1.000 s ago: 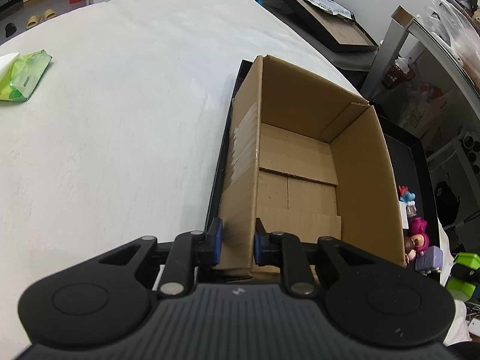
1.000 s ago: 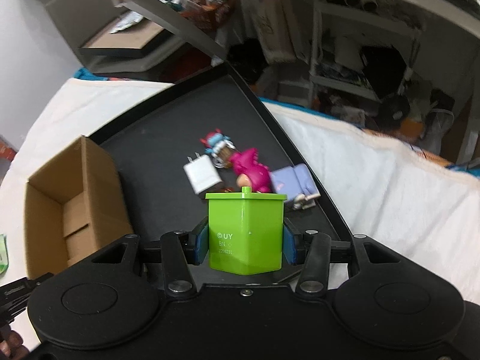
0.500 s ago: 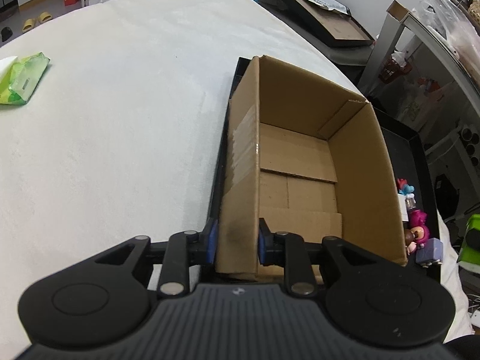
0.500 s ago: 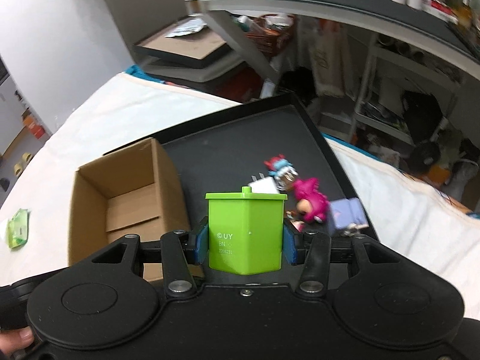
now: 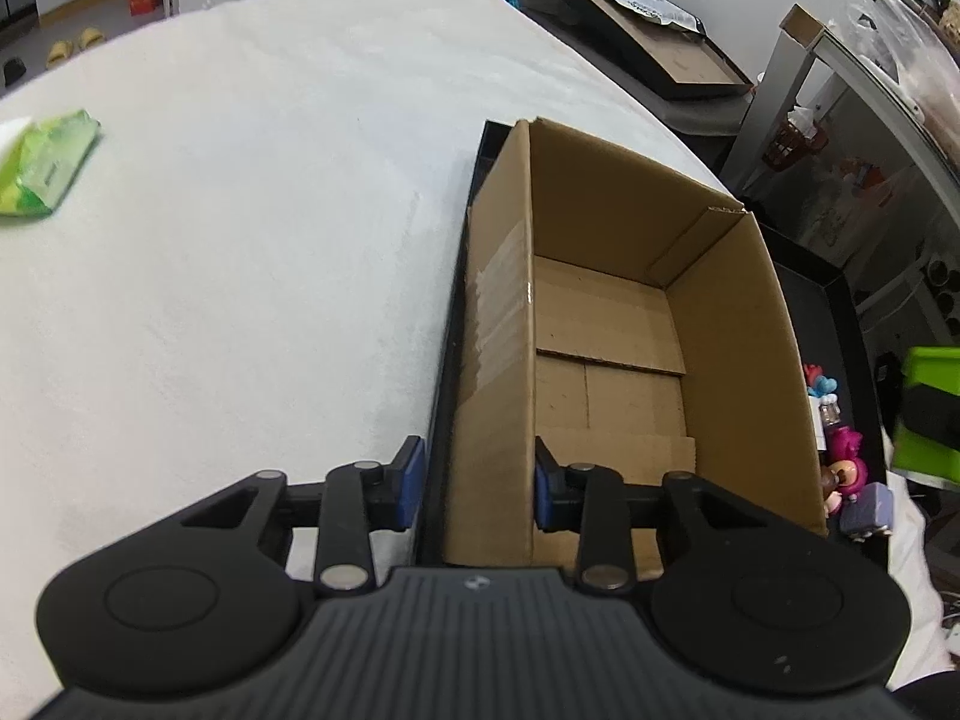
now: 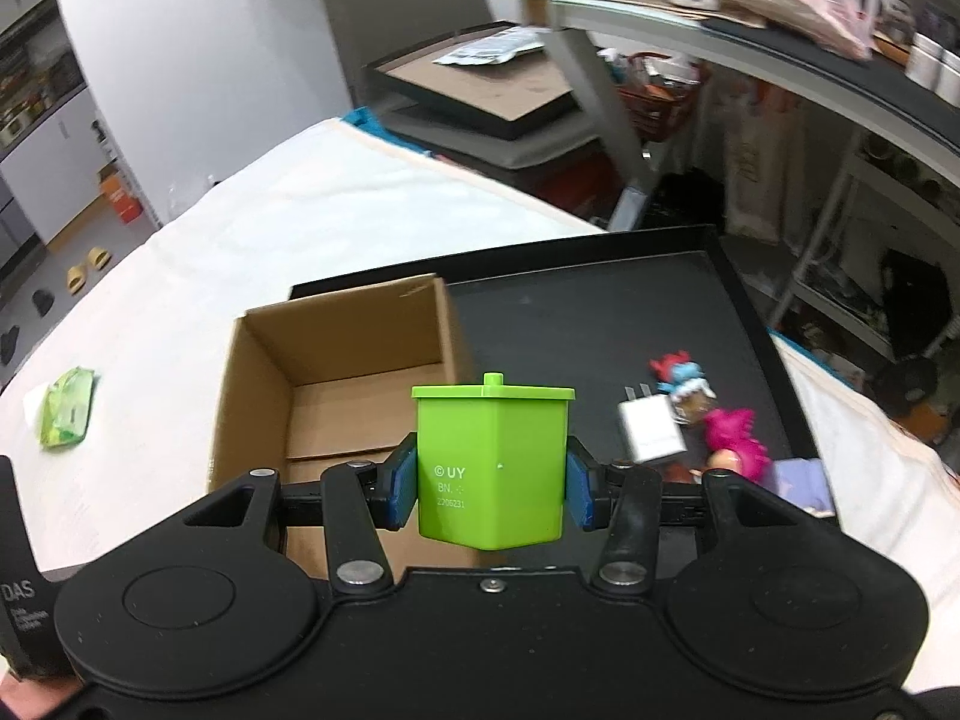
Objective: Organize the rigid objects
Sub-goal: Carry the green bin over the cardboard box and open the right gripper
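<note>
An open, empty cardboard box (image 5: 600, 324) stands on the left part of a black tray (image 5: 834, 312) on the white-covered table. My left gripper (image 5: 477, 489) is open, one finger on each side of the box's near-left wall. In the right wrist view the box (image 6: 336, 396) lies ahead and to the left. My right gripper (image 6: 492, 483) is shut on a lime green lidded bin (image 6: 492, 468), held in the air over the tray (image 6: 570, 324) beside the box's right wall. The bin (image 5: 933, 414) also shows at the right edge of the left wrist view.
Small toys lie on the tray right of the box: a white charger plug (image 6: 651, 435), a pink figure (image 6: 735, 435), a red-and-blue figure (image 6: 678, 375) and a lilac piece (image 6: 804, 480). A green packet (image 5: 48, 174) lies far left on the cloth. Shelving and a framed board stand beyond the table.
My left gripper's fingers have spread apart around the box wall. My right gripper has carried the green bin to the left, from over the toys towards the box.
</note>
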Available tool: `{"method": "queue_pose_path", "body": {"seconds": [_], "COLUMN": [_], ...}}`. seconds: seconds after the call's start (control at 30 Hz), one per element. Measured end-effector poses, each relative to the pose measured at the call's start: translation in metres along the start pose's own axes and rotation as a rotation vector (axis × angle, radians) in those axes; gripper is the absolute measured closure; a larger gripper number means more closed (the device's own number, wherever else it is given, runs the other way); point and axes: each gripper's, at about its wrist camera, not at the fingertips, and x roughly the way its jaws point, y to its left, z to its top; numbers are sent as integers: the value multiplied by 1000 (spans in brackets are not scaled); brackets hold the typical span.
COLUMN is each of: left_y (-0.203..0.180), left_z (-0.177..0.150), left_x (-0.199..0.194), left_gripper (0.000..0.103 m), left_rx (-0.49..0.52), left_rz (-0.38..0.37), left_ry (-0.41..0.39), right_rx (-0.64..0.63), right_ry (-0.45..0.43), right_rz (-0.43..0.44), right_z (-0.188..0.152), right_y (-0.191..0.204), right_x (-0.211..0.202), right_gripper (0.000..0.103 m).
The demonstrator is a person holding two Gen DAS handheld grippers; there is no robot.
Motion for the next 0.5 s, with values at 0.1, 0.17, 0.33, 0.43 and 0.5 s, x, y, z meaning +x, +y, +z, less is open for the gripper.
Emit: {"method": "queue_pose_path", "body": {"seconds": [0.1, 0.17, 0.33, 0.43, 0.5], "left_y": [-1, 1, 4, 4, 5], "left_z": [-1, 0, 1, 0, 0], "left_x": [2, 2, 3, 2, 4], "left_gripper": [75, 78, 82, 82, 82], "left_rx": [7, -4, -22, -14, -12], "left_rz": [-1, -20, -38, -38, -40], "left_ry": [2, 7, 16, 11, 12], "right_rx": [-26, -43, -67, -83, -91], "right_ry": [10, 17, 48, 58, 63], "right_rz": [20, 31, 47, 57, 64], "right_z": [3, 4, 6, 8, 10], "right_y": [13, 21, 36, 46, 53], "right_x": [7, 12, 26, 32, 37], "right_gripper": [56, 56, 56, 56, 56]}}
